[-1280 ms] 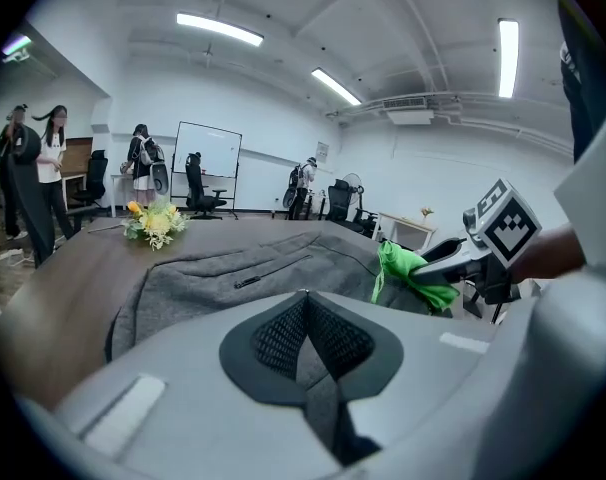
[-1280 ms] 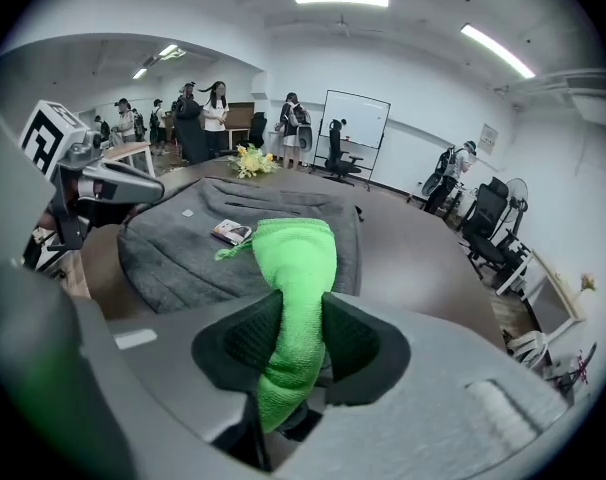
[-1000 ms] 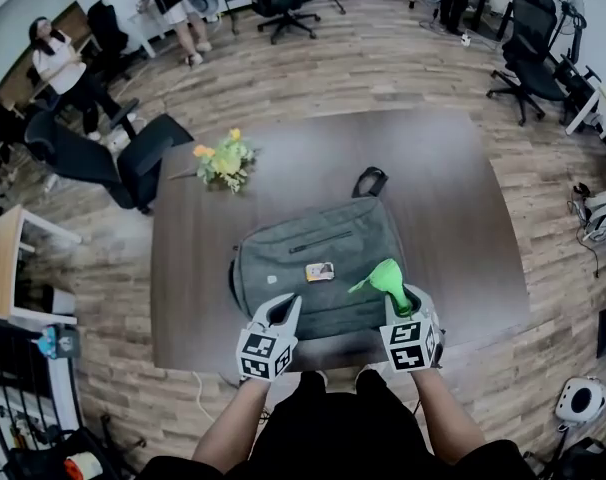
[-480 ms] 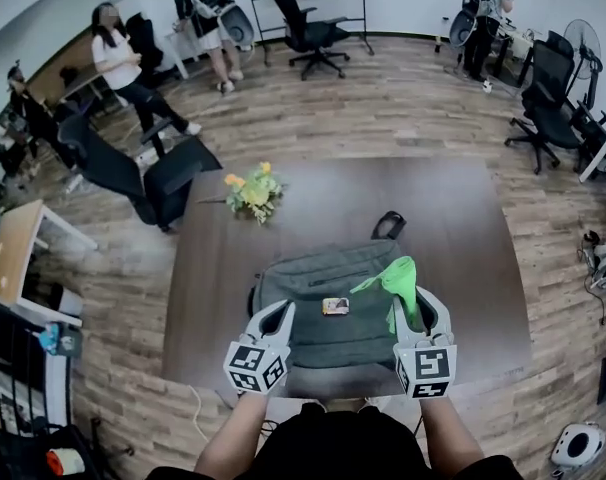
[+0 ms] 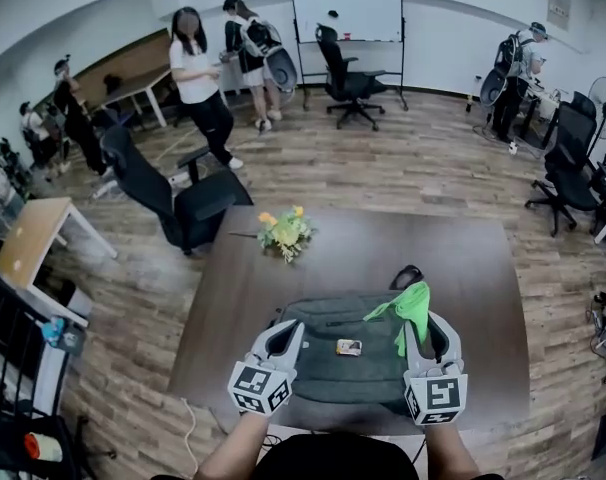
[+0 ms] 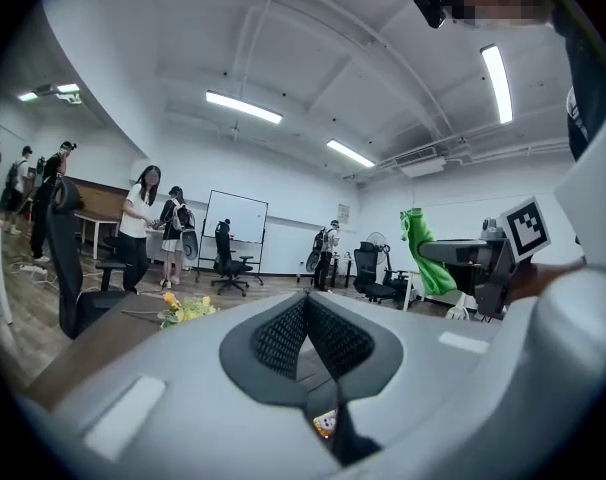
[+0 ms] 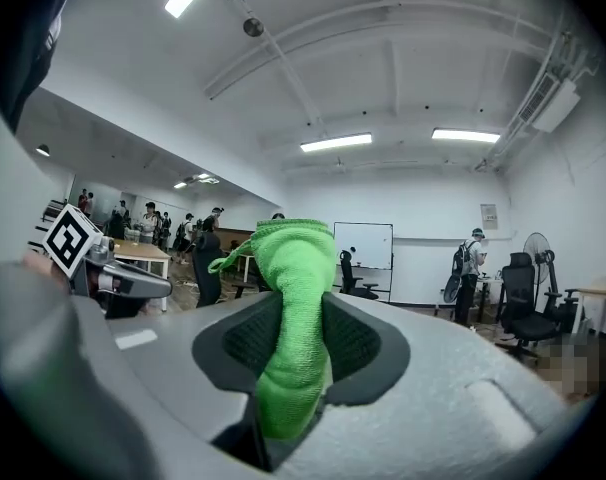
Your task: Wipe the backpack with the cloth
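A grey-green backpack (image 5: 335, 376) lies flat on the dark wooden table (image 5: 233, 308), with a small tag (image 5: 349, 347) on its front. My left gripper (image 5: 282, 335) (image 6: 305, 304) hovers over the bag's near left part, shut with nothing in it. My right gripper (image 5: 429, 326) (image 7: 297, 313) is over the bag's right side, shut on a green cloth (image 5: 412, 308) (image 7: 292, 273). The cloth stands up out of the jaws and droops to the left. In the left gripper view, the cloth (image 6: 424, 253) and the right gripper (image 6: 480, 260) show off to the right.
A bunch of yellow flowers (image 5: 286, 231) lies on the table's far left part. A black office chair (image 5: 183, 203) stands by the table's far left corner. Several people (image 5: 196, 78) stand near a whiteboard (image 5: 345, 6) at the back. More chairs (image 5: 573, 178) stand at the right.
The head view has tipped upward, so the table and backpack sit lower in the picture and more of the room shows. Both grippers stay over the bag; the cloth stays held.
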`<state>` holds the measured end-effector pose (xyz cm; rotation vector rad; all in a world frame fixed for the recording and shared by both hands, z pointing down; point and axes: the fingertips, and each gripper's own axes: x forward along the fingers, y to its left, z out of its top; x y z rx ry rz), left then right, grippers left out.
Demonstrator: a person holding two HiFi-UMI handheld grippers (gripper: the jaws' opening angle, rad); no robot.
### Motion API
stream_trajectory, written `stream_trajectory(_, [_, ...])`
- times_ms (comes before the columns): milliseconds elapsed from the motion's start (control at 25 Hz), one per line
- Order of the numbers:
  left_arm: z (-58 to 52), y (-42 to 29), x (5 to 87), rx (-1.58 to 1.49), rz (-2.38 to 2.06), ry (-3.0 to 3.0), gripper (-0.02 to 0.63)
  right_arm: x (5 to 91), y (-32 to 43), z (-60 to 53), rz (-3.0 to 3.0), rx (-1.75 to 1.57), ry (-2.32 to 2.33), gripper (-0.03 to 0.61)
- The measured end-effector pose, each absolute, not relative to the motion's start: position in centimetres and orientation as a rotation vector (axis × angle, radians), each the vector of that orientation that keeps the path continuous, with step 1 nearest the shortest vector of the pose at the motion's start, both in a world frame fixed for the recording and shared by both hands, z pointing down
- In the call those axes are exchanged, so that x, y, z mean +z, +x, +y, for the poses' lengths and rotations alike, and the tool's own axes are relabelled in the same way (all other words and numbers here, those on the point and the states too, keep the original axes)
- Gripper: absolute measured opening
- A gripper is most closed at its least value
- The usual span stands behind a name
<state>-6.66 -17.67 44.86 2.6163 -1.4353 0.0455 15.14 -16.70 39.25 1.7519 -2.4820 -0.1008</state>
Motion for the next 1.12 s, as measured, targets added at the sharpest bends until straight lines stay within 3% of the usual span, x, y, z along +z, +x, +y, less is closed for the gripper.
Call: stream_trajectory(1120, [-15.4, -9.4, 46.8, 0.059, -1.508, 2.537, 0.018, 41.1, 13.7, -15.7, -2.467, -0.090, 1.708, 0.110])
